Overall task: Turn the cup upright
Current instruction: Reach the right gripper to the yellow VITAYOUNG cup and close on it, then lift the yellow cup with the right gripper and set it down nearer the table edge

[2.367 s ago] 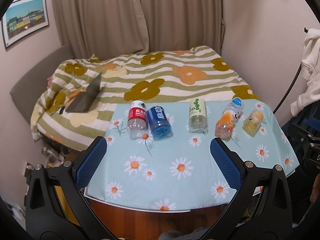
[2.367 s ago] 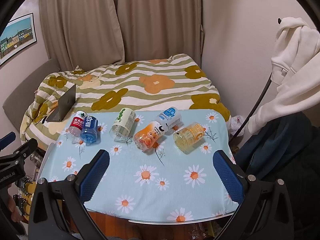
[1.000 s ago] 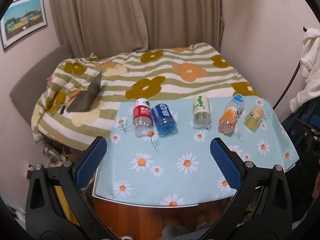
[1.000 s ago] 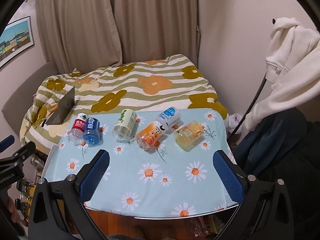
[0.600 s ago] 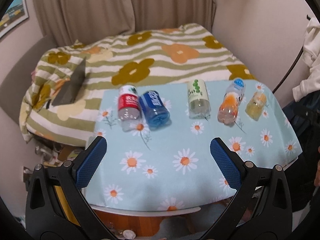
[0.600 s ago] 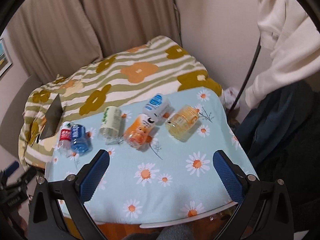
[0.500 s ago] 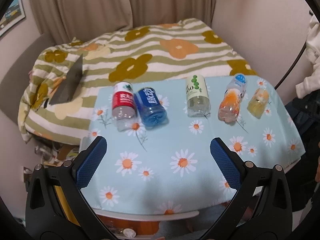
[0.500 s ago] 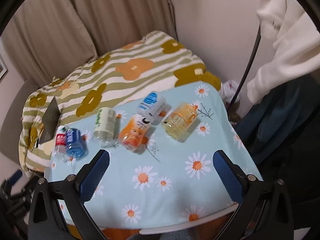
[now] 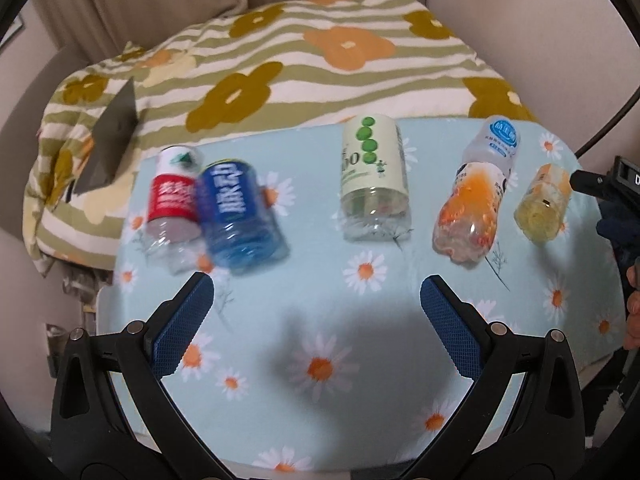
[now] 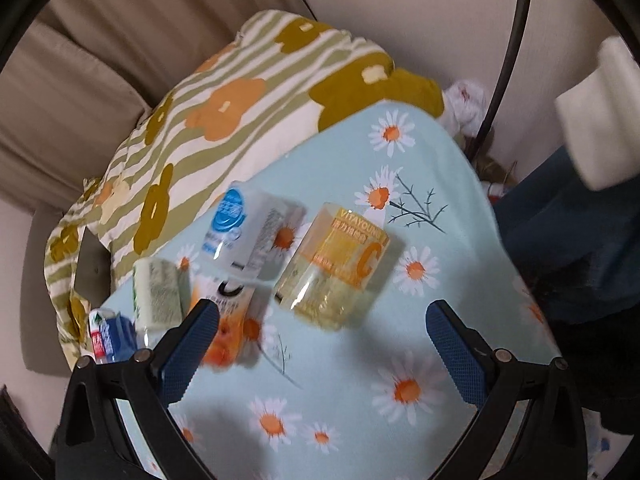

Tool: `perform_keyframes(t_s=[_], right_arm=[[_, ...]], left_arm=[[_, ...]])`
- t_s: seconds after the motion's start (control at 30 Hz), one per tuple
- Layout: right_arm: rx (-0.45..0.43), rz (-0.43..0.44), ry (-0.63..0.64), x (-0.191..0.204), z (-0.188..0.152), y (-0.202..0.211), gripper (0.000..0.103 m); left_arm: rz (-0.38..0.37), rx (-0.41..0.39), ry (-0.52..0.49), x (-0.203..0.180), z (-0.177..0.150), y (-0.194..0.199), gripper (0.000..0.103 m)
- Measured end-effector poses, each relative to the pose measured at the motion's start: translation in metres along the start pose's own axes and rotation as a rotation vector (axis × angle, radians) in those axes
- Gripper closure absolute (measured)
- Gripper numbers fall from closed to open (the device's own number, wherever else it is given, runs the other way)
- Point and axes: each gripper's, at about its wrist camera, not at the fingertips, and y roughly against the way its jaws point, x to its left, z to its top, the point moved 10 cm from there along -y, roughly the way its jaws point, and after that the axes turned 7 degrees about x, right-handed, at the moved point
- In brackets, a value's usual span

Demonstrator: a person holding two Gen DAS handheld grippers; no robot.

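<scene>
My left tool (image 9: 316, 308) hangs above the daisy-print tabletop (image 9: 360, 380) with its blue pads spread wide and nothing between them. My right tool (image 10: 322, 338) is equally wide and empty, tilted over the right end of the same tabletop.

Six cut-down bottle cups lie on their sides in a row. From the left wrist view: the red-labelled cup (image 9: 173, 200) touches the blue cup (image 9: 240, 216) beside it; the green-dotted cup (image 9: 374, 178) lies alone in the middle; the orange cup (image 9: 470, 216) lies against the white cup with a blue seal (image 9: 496, 144); the yellow cup (image 9: 544, 204) lies at the far right.

In my right wrist view, the yellow cup (image 10: 340, 268) sits just ahead of the open pads, between them in line, not touched. Behind the tabletop lies a bed with a striped flower blanket (image 9: 320, 60).
</scene>
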Motion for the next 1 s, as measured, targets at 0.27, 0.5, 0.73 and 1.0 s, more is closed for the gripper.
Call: perform_keyframes(t_s=[0.27,0.5,0.73,1.0], right_arm=[[0.091,0.048,-0.073,-0.006,0.018,-0.045,0.013],[0.14,0.057,-0.087,-0.007,0.02,-0.063,0.03],[0.159,0.063,-0.064,-0.004,0.018,-0.067,0.04],[0.145,0.082,-0.043,0.004,0.018,-0.059,0.042]], left_arm=[[0.005,0.067,-0.027,-0.02,0.016,-0.035,0.0],[-0.001,0.105,-0.038,-0.031,0.021,-0.051,0.0],[-0.004,0.11,-0.043,-0.038,0.023,-0.054,0.0],[-0.005,0.093,-0.032,-0.036,0.018,-0.044,0.0]])
